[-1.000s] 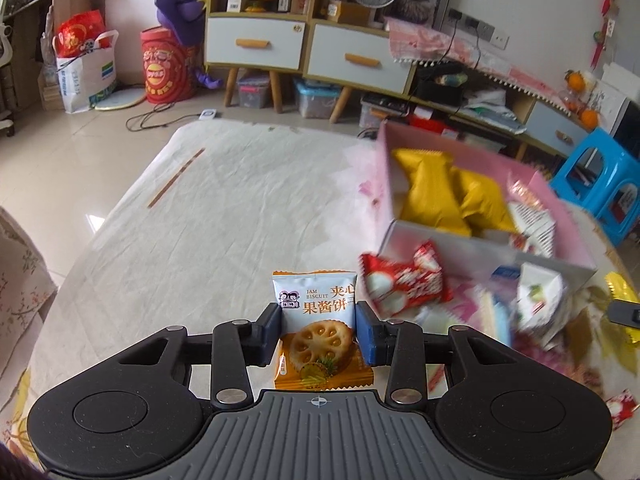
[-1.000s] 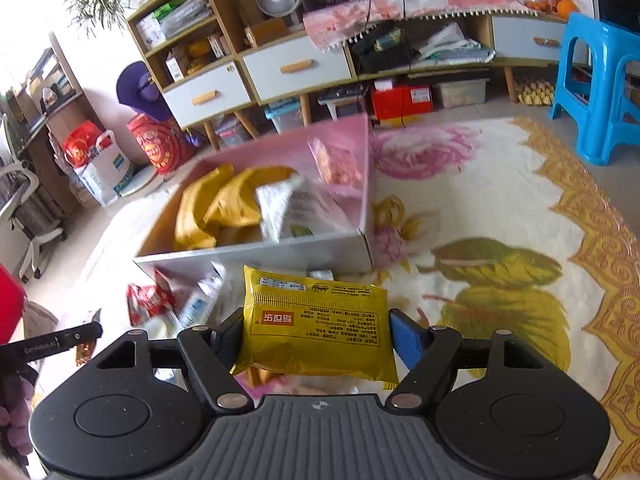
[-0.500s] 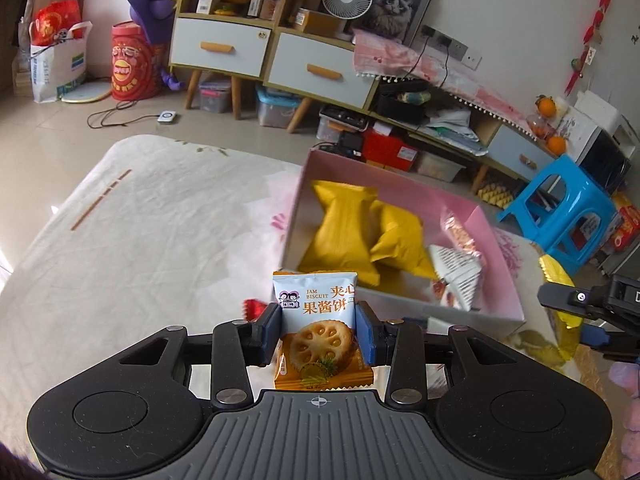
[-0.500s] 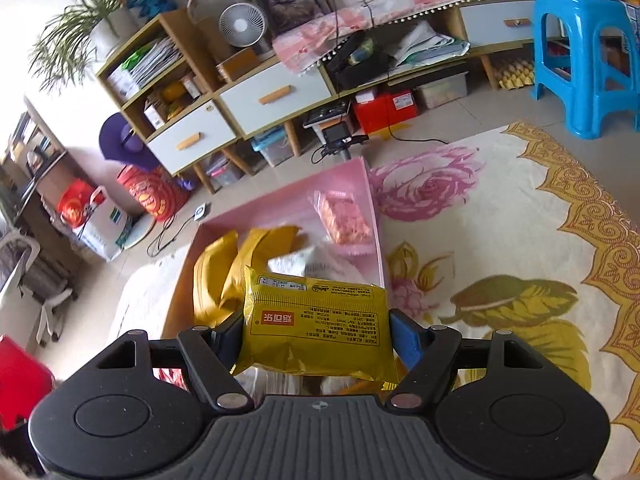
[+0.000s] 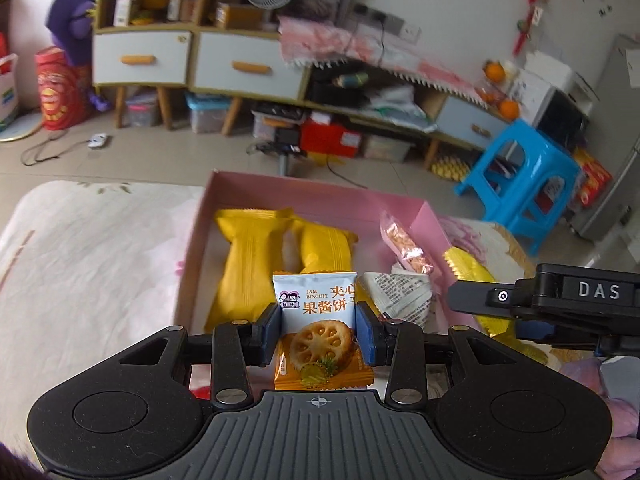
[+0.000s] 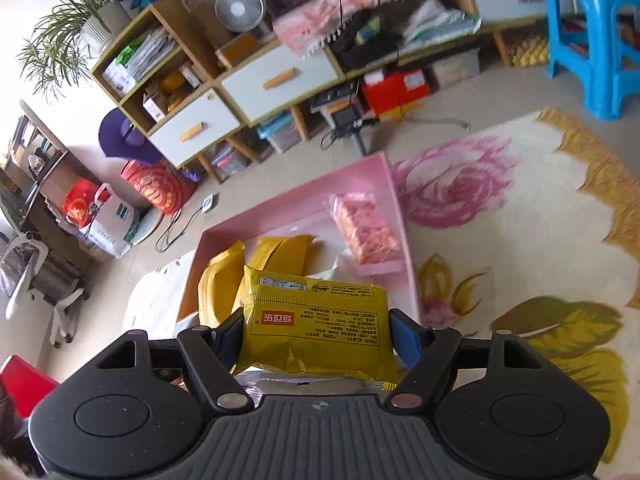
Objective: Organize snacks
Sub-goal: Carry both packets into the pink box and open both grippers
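Observation:
My left gripper [image 5: 318,330] is shut on a jam biscuit packet [image 5: 316,320], white and orange, held above the near edge of the pink box [image 5: 280,184]. My right gripper [image 6: 318,336] is shut on a yellow snack bag [image 6: 316,324], held above the same pink box [image 6: 396,200]. In the box lie two yellow packets [image 5: 244,264], a pink clear packet [image 5: 404,248] and a white printed packet [image 5: 404,296]. The right gripper [image 5: 480,304] shows at the right edge of the left wrist view with its yellow bag [image 5: 468,268].
The box sits on a floral cloth [image 6: 520,220]. A blue stool [image 5: 520,184] stands to the right. Cabinets with drawers [image 5: 192,60] and storage bins line the far wall. Red snack wrappers [image 5: 200,394] peek below the left gripper.
Both grippers have risen and moved forward over the pink box, each still holding its packet. The loose snacks in front of the box have dropped out of sight.

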Action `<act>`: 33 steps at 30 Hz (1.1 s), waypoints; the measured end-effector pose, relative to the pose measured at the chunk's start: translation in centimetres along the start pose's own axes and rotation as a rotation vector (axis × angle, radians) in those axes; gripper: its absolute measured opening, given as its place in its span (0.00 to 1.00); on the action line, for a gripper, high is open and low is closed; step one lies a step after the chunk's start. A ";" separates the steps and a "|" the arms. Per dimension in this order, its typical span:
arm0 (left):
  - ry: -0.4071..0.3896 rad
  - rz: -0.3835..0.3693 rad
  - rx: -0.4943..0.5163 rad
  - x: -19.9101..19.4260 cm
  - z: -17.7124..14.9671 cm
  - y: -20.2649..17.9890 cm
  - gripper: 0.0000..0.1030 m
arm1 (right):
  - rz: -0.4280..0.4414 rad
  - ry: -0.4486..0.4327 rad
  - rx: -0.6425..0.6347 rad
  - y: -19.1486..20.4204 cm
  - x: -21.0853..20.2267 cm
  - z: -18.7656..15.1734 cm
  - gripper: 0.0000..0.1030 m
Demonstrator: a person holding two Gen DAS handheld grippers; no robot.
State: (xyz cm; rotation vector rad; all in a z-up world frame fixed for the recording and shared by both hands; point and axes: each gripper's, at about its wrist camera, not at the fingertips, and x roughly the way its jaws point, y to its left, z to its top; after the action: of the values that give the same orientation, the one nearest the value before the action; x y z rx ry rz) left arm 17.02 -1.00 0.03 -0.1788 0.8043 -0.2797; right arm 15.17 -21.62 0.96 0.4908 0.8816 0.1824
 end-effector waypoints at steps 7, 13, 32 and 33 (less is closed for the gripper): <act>0.041 -0.021 0.067 2.5 0.6 0.4 0.36 | 0.006 0.049 -0.021 0.3 2.2 0.8 0.63; 0.036 -0.029 0.095 3.8 0.4 0.7 0.36 | -0.011 0.074 -0.051 0.3 3.7 1.0 0.63; 0.041 -0.040 0.134 4.8 0.0 1.3 0.44 | -0.032 0.057 -0.102 0.8 4.1 1.0 0.68; 0.043 -0.038 0.139 4.7 0.0 1.2 0.49 | -0.028 0.054 -0.101 0.8 4.0 1.0 0.69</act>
State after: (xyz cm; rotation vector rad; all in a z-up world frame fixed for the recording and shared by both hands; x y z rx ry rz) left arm 20.33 -1.28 -3.52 -0.0575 0.8217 -0.3756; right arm 18.47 -19.88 -0.87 0.3807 0.9273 0.2144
